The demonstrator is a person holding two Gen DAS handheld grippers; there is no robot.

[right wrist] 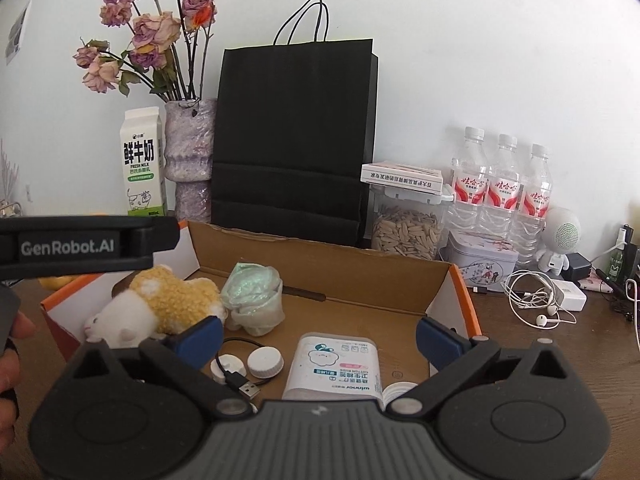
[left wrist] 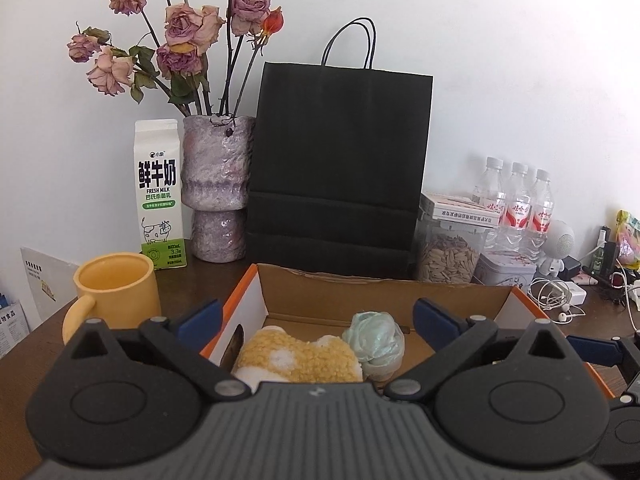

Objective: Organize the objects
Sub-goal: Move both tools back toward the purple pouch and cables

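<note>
The open cardboard box with orange outer sides sits on the near middle of the dark brown wooden table, and the task's things lie inside it. Both views show the fluffy yellow-and-white plush toy at the box's left end with the pale green crumpled wrapped bundle touching its right side. Only the right wrist view reaches the box's near floor: a white cotton-swab pack, two white round caps and a black USB cable lie there, hidden from the left wrist view by the left gripper itself. That gripper hovers over the plush with its blue-padded fingers wide apart and nothing between them. The right gripper is likewise spread wide, empty, above the swab pack. In the right view the left gripper's black body crosses the left edge, part of a hand below it.

Only the left view shows the yellow ceramic mug left of the box. Behind the box a black paper bag stands upright, with a purple textured vase of dried roses and a white-and-green milk carton to its left. To the right stand a clear jar of seeds, three water bottles, a tin, white earphones and chargers. A plain white wall backs the table
</note>
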